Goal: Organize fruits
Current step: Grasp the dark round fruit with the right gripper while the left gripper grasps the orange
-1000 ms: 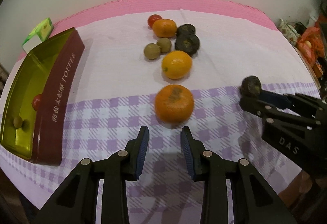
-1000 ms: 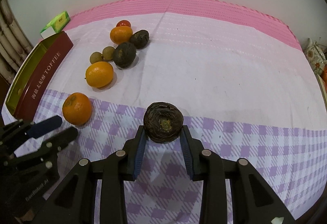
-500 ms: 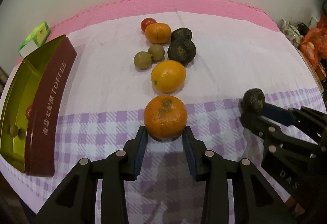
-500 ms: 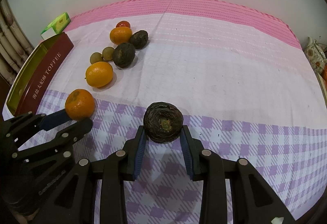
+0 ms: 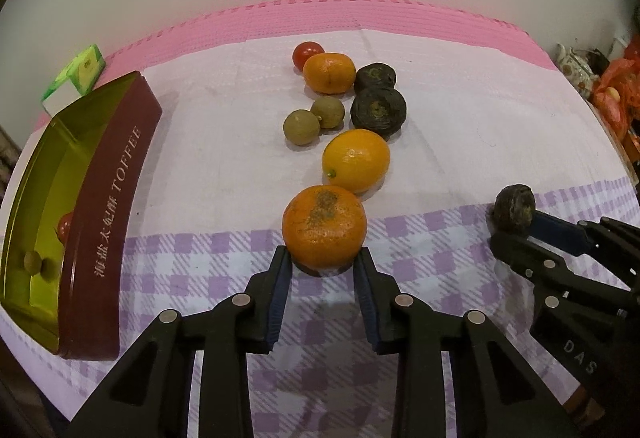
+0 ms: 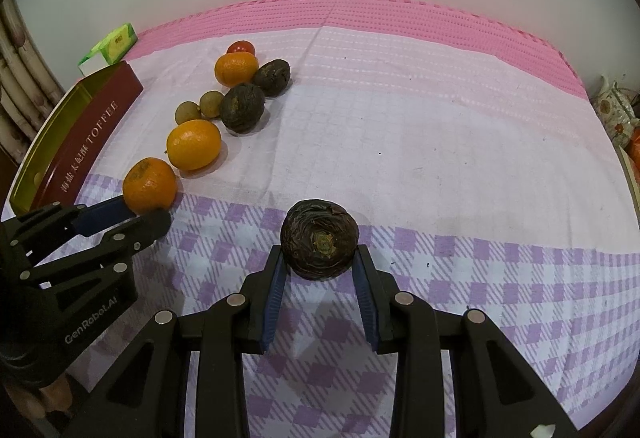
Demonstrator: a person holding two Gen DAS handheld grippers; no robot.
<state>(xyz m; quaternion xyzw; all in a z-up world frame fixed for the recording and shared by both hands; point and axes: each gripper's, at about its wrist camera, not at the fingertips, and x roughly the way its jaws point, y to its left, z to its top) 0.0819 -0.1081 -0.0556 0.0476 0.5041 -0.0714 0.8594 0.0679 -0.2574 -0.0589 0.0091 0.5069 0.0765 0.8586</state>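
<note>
My left gripper [image 5: 323, 262] is shut on a spotted orange tangerine [image 5: 324, 228] on the checked cloth; it also shows in the right wrist view [image 6: 149, 184]. My right gripper [image 6: 319, 263] is shut on a dark wrinkled fruit [image 6: 319, 238], also seen at the right of the left wrist view [image 5: 515, 210]. Beyond lie a yellow-orange citrus [image 5: 356, 160], two small brown fruits [image 5: 301, 126], two dark fruits [image 5: 378, 110], another tangerine [image 5: 329, 72] and a red tomato [image 5: 307, 53]. A maroon toffee tin [image 5: 108, 198] at the left holds a red tomato [image 5: 65, 227] and a small brown fruit [image 5: 33, 262].
A green and white carton [image 5: 76, 76] lies behind the tin. A teapot [image 6: 612, 106] and orange bags [image 5: 616, 94] sit off the table's right edge. A white wall stands behind the pink cloth [image 6: 360, 14].
My left gripper moved forward to the spotted tangerine and its fingers closed onto it. The right gripper kept holding the dark fruit with little movement.
</note>
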